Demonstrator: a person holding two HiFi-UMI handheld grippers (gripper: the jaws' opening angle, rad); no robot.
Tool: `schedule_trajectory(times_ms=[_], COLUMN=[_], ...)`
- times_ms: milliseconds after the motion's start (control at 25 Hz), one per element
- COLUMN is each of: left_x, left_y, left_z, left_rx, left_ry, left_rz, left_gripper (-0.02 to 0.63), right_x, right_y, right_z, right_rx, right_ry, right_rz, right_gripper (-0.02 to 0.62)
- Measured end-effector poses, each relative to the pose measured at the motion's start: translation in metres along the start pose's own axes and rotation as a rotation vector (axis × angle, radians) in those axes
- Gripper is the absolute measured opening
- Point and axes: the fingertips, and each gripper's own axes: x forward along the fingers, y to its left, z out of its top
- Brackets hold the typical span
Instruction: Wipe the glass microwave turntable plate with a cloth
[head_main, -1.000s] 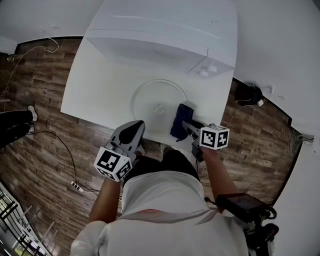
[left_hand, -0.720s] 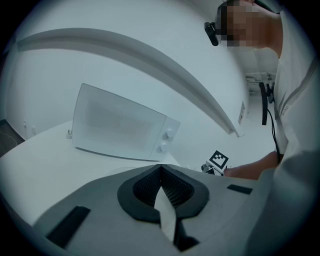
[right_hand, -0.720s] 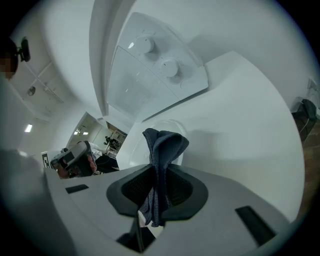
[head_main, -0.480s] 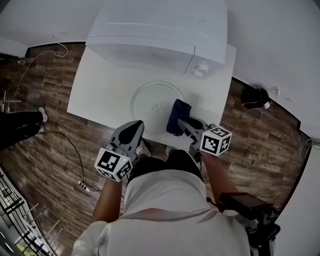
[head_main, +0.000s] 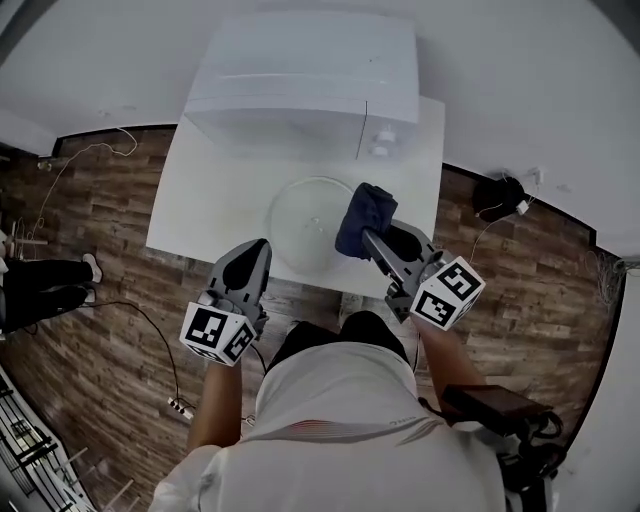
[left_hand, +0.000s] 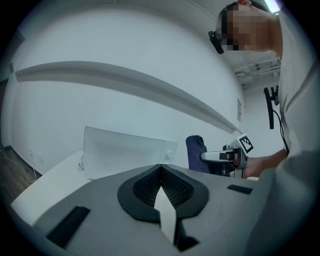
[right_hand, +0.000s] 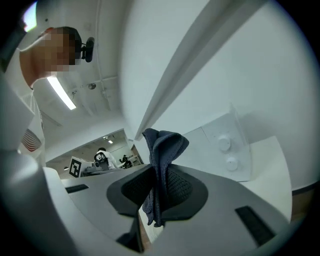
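A white rectangular table (head_main: 195, 215) is set against a plain white wall (head_main: 530, 90). A floor of dark brown wood planks (head_main: 100, 250) is seen on both sides of the table, and a narrow black skirting (head_main: 150, 127) is seen at the foot of the wall. A thin black cable (head_main: 140, 303) is laid on the floor at the left. A long ceiling strip light (right_hand: 61, 92) is lit in the right gripper view.

We see a dark navy cloth (head_main: 362, 218) and a clear, colourless glass plate (head_main: 305, 222) on the white table (head_main: 200, 210). At the table's far edge the microwave (head_main: 300, 80) is white too. Round the table the floor (head_main: 100, 300) is brown, patterned in wood planks. Our left gripper (head_main: 255, 250) and right gripper (head_main: 372, 238) are grey, with black cross-hatched pads (left_hand: 145, 187) and black-and-white square markers.
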Motion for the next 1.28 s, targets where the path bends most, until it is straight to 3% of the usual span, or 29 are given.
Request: schedule_trajectory(times_ms=[160,400,760,1000,1280], left_x=[-0.038,-0.138,-0.177,-0.183,-0.188], left_y=[-0.003,0.005,-0.005,-0.028,-0.048], left_z=[0.000,-0.017,-0.013,0.001,0.024], left_rx=[0.029,0.017,-0.004,0.017,0.035], left_ry=[-0.014,-0.056,-0.091,-0.130,-0.170], left_rz=[-0.052,-0.074,-0.136,-0.158,-0.097], left_gripper=[0.011,0.011,0.011,0.011,0.011], right_x=[-0.005,-0.008,-0.029,-0.052,-0.061], right_y=[0.042,0.131,0.187,0.194,0.208], right_z=[-0.005,-0.037,-0.029,-0.017,0.007], right_rx=[-0.029,-0.116,-0.231,-0.297,-0.409], right_ry=[-0.036,-0.048,-0.072,-0.078,-0.086], right_rz=[-0.044,-0.137,-0.183,-0.241,-0.164], right_gripper=[0.061,0.061,0.061,0.061,0.061])
